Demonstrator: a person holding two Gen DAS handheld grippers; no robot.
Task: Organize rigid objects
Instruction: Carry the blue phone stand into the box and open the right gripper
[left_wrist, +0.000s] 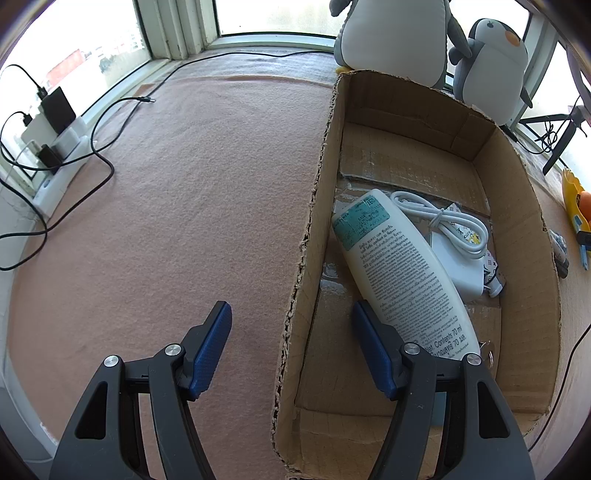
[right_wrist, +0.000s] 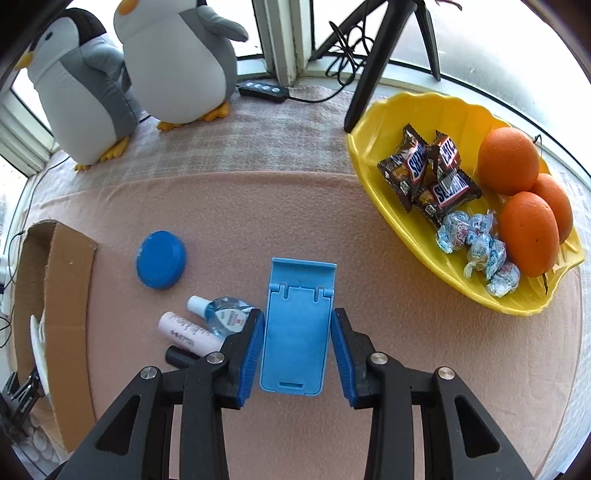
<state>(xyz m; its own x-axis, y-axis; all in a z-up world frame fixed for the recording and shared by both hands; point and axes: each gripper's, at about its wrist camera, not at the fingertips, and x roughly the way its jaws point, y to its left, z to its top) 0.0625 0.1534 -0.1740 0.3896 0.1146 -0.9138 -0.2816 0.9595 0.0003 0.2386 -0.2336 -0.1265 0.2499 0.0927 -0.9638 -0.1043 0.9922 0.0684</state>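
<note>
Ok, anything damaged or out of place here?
The cardboard box has a ragged, torn left wall edge. The white lotion bottle lies diagonally inside, partly over the white charger. Nothing looks spilled.

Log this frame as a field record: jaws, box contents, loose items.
left gripper: jaws open, straddling the near wall of the cardboard box
right gripper: jaws open around the blue phone stand, small gaps both sides
in box: white bottle, white charger with cable
loose on cloth: blue lid, sanitizer bottle, pink tube
</note>
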